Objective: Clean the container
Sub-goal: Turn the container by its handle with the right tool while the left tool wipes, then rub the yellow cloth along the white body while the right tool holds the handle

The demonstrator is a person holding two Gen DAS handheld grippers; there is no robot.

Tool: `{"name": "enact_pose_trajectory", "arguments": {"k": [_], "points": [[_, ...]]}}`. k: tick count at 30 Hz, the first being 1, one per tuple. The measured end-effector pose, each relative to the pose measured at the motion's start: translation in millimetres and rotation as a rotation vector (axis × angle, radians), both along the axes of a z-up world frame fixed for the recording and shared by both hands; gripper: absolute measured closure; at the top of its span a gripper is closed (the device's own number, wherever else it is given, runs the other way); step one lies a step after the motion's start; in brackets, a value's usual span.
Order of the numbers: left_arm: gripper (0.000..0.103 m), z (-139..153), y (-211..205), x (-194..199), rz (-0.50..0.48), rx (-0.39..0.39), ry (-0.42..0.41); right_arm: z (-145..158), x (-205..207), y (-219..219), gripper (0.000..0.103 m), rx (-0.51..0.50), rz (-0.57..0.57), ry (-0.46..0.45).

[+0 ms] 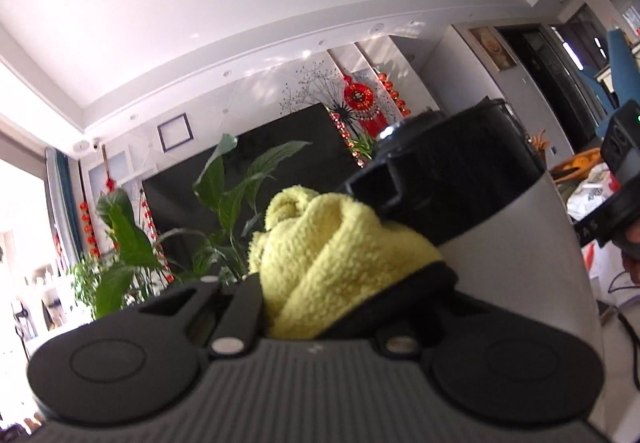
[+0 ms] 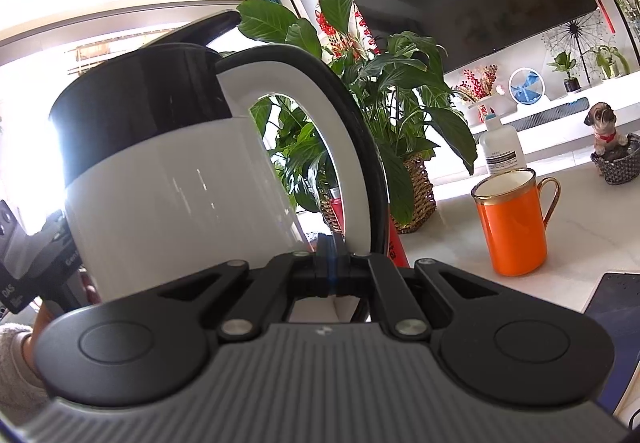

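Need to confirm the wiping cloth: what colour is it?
Pale yellow cloth, fluffy; clearest in the left wrist view.

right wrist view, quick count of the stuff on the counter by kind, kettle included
kettle: 1
orange mug: 1
white bottle: 1
dog figurine in a dark basket: 1
dark tablet: 1
total: 5

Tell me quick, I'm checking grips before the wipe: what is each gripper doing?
Left gripper: closed on the yellow cloth, beside the kettle.
Right gripper: closed on the kettle's handle.
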State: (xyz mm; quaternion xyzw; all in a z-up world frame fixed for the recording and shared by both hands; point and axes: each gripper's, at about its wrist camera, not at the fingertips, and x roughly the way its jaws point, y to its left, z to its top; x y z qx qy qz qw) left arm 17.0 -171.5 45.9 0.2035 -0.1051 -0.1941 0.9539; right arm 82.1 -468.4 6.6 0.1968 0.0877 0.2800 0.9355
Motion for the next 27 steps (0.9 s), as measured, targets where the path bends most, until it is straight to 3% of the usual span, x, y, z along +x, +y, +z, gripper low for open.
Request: {"name": "enact_pose_trajectory", "arguments": {"k": [13, 20, 24, 27], "points": [[0.096, -35.0, -6.3, 24.7, 0.003, -0.013, 0.283, -0.1, 0.1, 0.5, 0.099, -0.001, 0.001, -0.004], [0.096, -47.7, 8.0, 50.4, -0.01, -0.083, 0.49, 0.0, -0.2, 1.1, 0.099, -0.002, 0.002, -0.003], [0.096, -54.2, 14.6, 59.0, -0.006, -0.095, 0.564, -0.7, 0.5, 0.5, 0.099, -0.002, 0.002, -0.004], [0.096, -64.1, 20.3, 73.4, -0.006, -0.136, 0.681, -1.2, 0.1, 0.8, 0.099, -0.003, 0.002, -0.004]]}}
